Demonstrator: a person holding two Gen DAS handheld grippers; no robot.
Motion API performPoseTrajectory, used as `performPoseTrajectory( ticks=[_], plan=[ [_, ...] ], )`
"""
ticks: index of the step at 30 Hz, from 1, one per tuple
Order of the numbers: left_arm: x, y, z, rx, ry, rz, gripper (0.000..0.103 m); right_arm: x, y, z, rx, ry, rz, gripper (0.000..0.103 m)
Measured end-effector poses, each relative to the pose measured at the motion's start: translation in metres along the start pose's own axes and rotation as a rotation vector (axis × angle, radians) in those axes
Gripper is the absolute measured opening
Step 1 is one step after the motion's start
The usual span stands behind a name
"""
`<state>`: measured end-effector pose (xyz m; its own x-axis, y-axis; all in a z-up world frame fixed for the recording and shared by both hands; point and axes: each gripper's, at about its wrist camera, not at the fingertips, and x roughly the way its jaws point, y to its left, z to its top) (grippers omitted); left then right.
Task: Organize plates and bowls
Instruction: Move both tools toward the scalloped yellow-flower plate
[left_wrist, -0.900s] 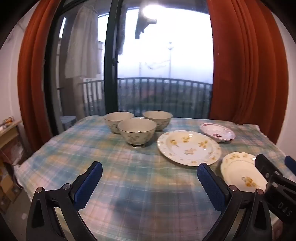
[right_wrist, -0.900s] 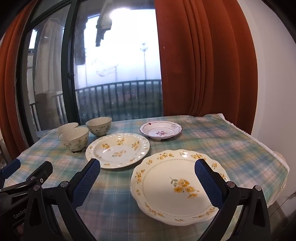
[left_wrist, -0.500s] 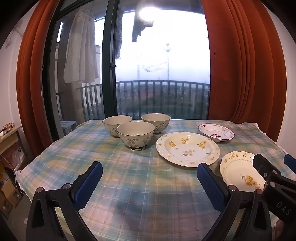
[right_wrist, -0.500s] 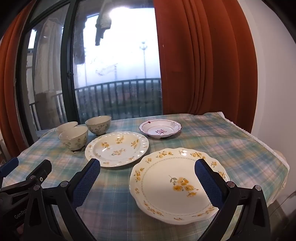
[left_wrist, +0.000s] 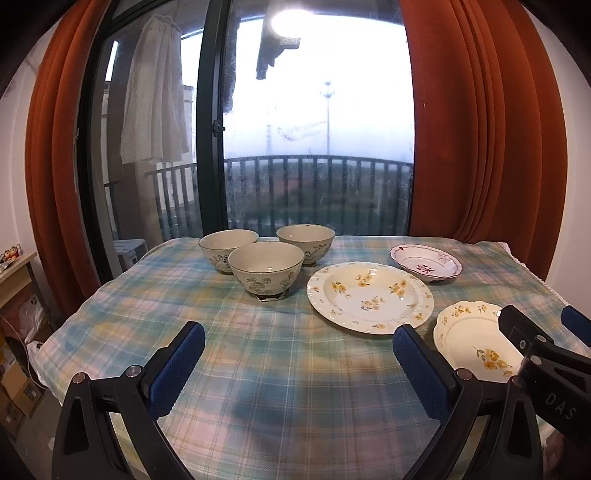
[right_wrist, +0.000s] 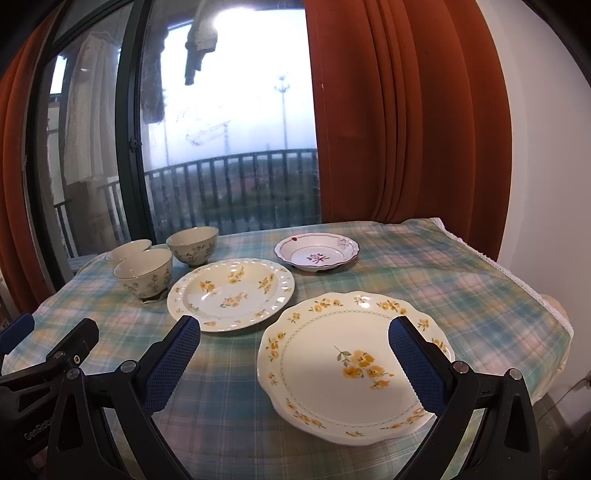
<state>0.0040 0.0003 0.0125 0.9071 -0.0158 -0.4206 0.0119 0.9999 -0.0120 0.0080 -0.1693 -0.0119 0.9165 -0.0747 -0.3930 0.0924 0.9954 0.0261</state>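
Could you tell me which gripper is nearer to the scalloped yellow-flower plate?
Right. The right gripper hovers open directly over the scalloped plate; the left gripper sits beside it, over bare tablecloth.

Rust curtains (left_wrist: 480, 129) flank balcony window (left_wrist: 317, 122); plaid tablecloth (left_wrist: 280, 354).

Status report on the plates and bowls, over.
Left gripper open, empty. Right gripper open, empty, above scalloped plate. Three bowls, three plates apart, unstacked. Nothing in the way.
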Motion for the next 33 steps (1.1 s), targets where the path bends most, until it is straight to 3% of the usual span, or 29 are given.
performPoseTrajectory(
  ticks=[12, 23, 33],
  plan=[
    [0.016, 0.012, 0.023, 0.06, 0.025, -0.088, 0.102, 0.007, 0.016, 0.016, 0.026, 0.027, -0.037, 0.103],
    [0.024, 0.01, 0.032, 0.077, 0.024, -0.182, 0.102, -0.003, 0.017, 0.018, 0.061, 0.023, -0.147, 0.103],
    [0.003, 0.0, 0.024, 0.008, 0.016, -0.08, 0.102, 0.0, 0.002, 0.021, 0.042, 0.029, -0.046, 0.103]
  ],
)
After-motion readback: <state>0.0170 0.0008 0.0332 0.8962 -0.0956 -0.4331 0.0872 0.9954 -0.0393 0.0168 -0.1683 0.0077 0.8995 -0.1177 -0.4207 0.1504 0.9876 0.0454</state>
